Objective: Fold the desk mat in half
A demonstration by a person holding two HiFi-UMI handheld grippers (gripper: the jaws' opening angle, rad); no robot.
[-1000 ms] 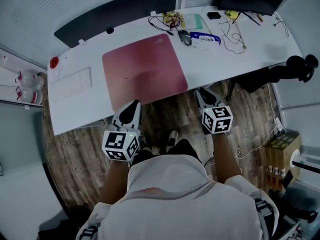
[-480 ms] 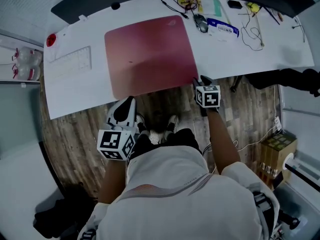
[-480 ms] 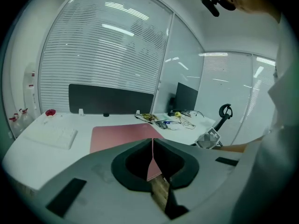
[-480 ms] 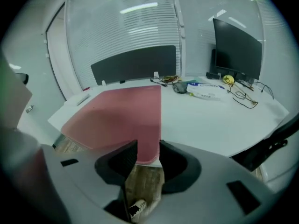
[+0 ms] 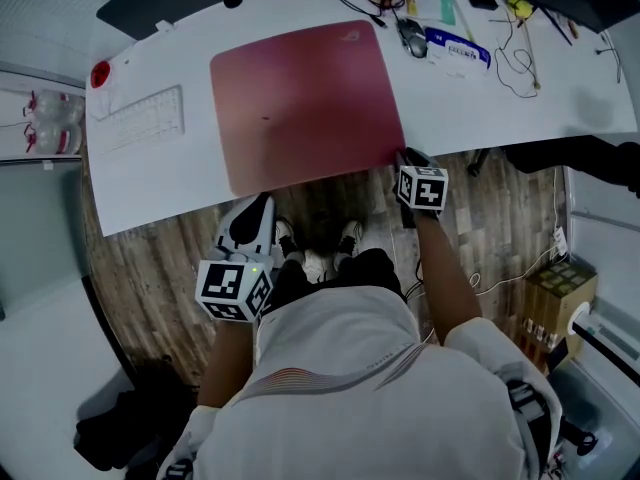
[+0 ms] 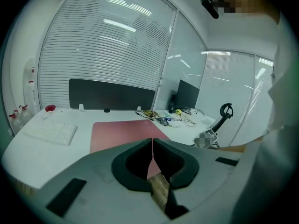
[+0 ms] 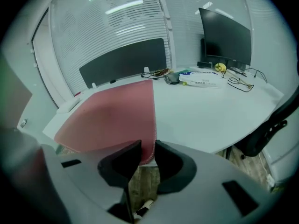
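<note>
The desk mat (image 5: pixel 300 103) lies flat mid-counter (image 5: pixel 470 108), its near right corner at the edge at 5 o'clock. The right tool (image 5: pixel 402 156) is closing around that corner, its pads not yet pressing. A shallow bite could let the thin edge slip out. The left tool (image 5: pixel 260 203) hangs shut and empty at 7 o'clock, so a one-sided lift may skew the fold. The keyboard (image 5: pixel 140 120) at 9 o'clock and the mouse (image 5: pixel 411 36) at 1 o'clock could get swept. The floor (image 5: pixel 150 278) is wood, and blinds (image 6: pixel 103 45) stand behind.
</note>
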